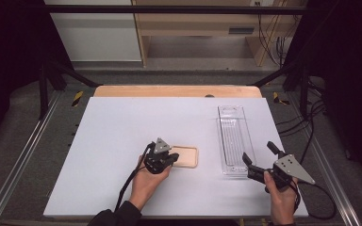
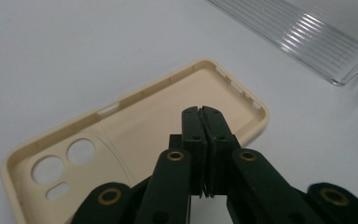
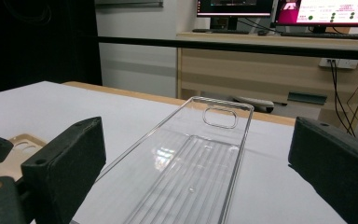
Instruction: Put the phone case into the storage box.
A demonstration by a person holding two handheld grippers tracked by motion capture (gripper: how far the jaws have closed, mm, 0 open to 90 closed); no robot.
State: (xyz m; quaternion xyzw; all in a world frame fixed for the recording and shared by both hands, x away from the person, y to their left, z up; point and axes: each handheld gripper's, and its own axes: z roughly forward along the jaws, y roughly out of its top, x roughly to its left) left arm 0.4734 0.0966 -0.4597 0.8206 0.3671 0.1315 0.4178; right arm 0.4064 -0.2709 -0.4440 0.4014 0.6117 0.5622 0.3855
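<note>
A beige phone case lies hollow side up on the white table. In the left gripper view the phone case shows its camera cut-outs at lower left. My left gripper hovers over the case's left end, jaws pressed together with nothing between them. A clear plastic tray lies lengthwise to the right. My right gripper stands open at the tray's near end, its black pads spread either side of the tray.
A wooden strip borders the table's far edge. Beyond it stand a wooden desk with monitors and cables at the right. Metal rails run along both table sides.
</note>
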